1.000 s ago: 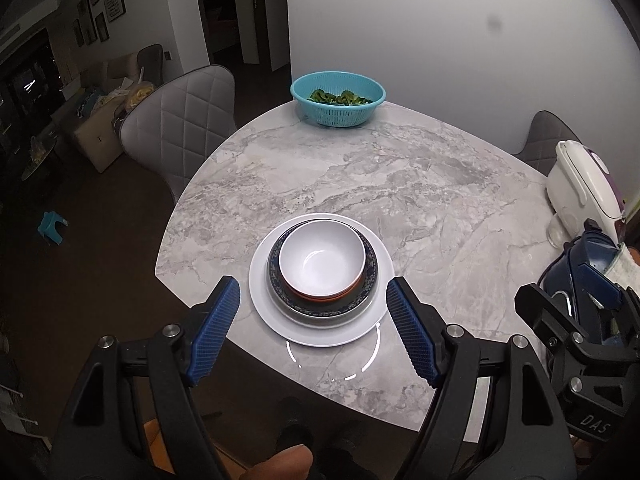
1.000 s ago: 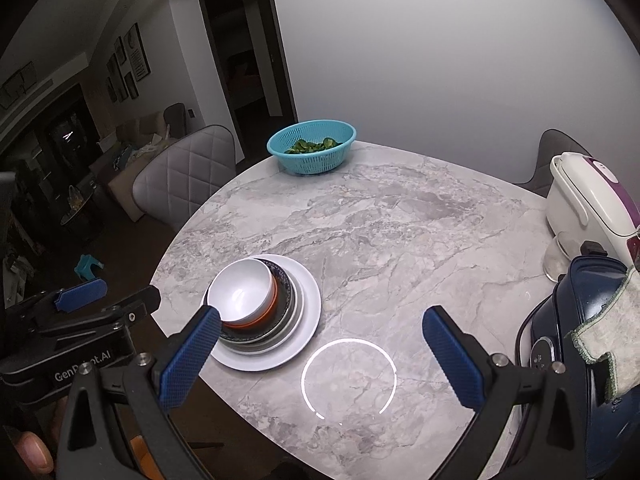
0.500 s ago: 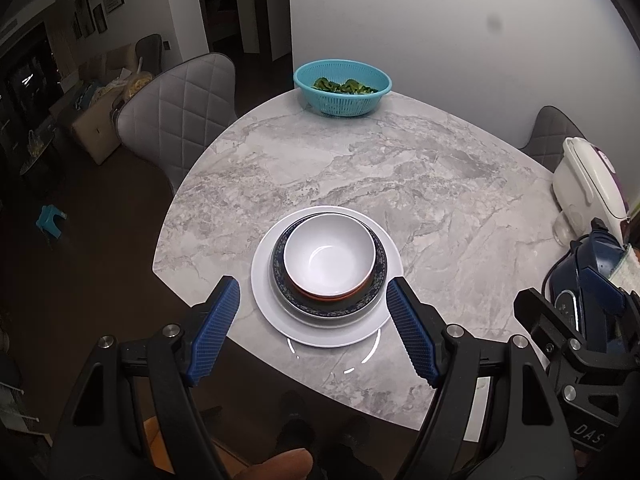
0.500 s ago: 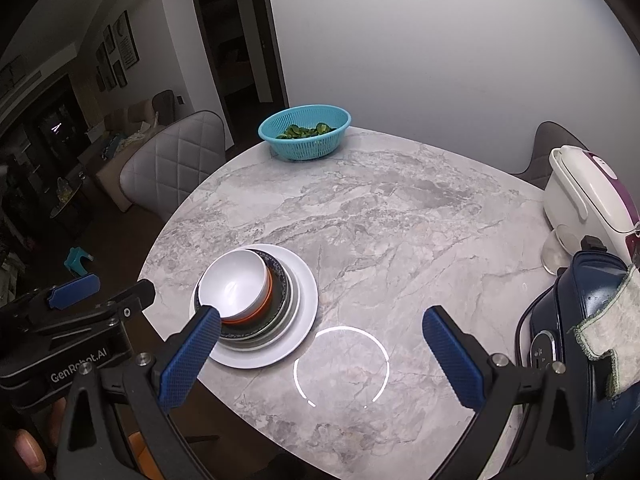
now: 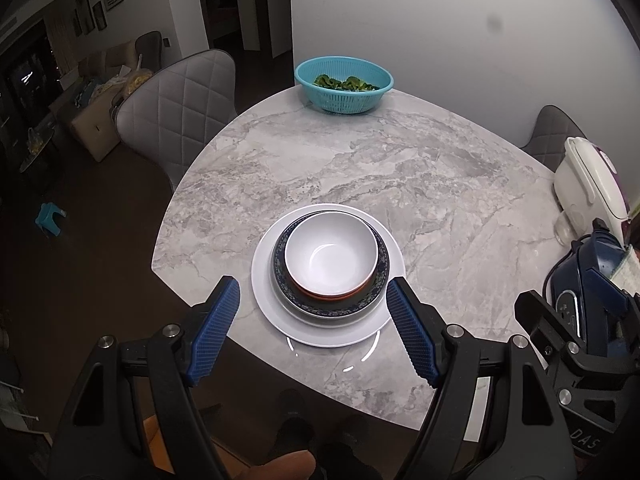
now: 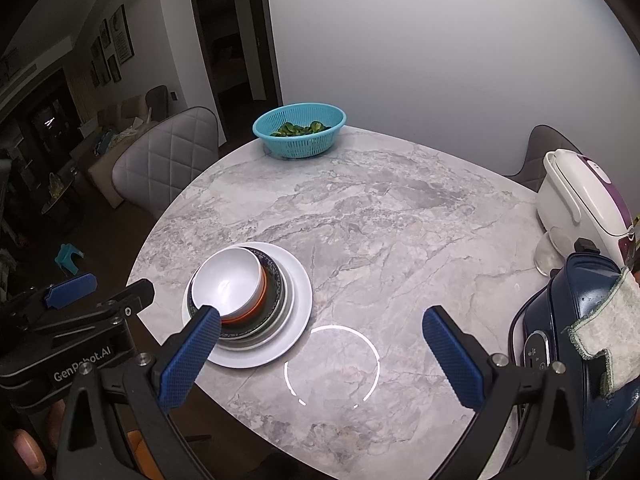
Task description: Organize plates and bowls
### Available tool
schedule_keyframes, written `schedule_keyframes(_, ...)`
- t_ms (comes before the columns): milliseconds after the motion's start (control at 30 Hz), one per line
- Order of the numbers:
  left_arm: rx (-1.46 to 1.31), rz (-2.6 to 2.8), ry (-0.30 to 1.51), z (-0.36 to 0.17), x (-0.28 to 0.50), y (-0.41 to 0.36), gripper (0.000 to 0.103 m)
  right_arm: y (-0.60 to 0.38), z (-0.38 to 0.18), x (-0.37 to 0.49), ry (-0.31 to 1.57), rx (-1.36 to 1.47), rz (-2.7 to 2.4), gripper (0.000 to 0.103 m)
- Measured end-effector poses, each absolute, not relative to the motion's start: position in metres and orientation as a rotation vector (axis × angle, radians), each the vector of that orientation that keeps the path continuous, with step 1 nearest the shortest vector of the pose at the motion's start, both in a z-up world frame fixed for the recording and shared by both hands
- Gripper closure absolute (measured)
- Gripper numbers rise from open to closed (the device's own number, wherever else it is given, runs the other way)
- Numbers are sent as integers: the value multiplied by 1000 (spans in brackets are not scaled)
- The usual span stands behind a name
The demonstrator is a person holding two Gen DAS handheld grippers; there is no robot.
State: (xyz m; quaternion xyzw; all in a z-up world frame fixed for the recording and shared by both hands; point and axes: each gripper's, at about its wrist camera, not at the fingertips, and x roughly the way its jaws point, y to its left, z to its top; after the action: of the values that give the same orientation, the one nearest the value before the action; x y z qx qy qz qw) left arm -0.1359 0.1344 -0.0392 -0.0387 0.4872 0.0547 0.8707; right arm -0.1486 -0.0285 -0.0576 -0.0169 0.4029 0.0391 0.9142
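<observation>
A stack of dishes stands near the front edge of the grey marble table [image 5: 400,168]. A white bowl [image 5: 331,255] [image 6: 226,282] with an orange outside sits on a dark patterned plate [image 5: 368,300] [image 6: 276,280], which rests on a large white plate [image 5: 280,320] [image 6: 300,292]. My left gripper [image 5: 313,296] hovers open above and in front of the stack, its blue pads wide apart with nothing between them. My right gripper [image 6: 322,326] is open too, over bare table to the right of the stack. The left gripper's body [image 6: 76,320] shows at the lower left of the right wrist view.
A teal colander of greens [image 5: 344,84] [image 6: 299,130] stands at the table's far edge. A white and purple appliance [image 6: 580,200] and a dark blue cooker [image 6: 568,344] with a cloth on it crowd the right side. A grey quilted chair [image 5: 180,112] stands at the left.
Both views have shifted slightly, so the table sits a little lower in frame. The dish stack has not moved, and both grippers stay open.
</observation>
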Motion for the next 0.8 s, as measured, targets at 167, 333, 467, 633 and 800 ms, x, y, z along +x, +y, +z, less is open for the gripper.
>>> schedule_keyframes(167,-79,115,1019,-39,-136,134,28,-28,-57,-149,830,-35,81,0)
schedule_keyframes(333,-83,117,1020,-39,-137,133,28,-27,-58,-149,830,-37,80,0)
schedule_keyframes(467,-81,119,1019,-40,-137,133,28,-27,-58,-149,830,-37,80,0)
schedule_keyframes(633,-82,118,1019,-40,-137,132,28,-26,-58,-149,830,-36,80,0)
schedule_keyframes(800,-80,120,1019,-40,-137,132,28,-26,-59,-149,831,-37,82,0)
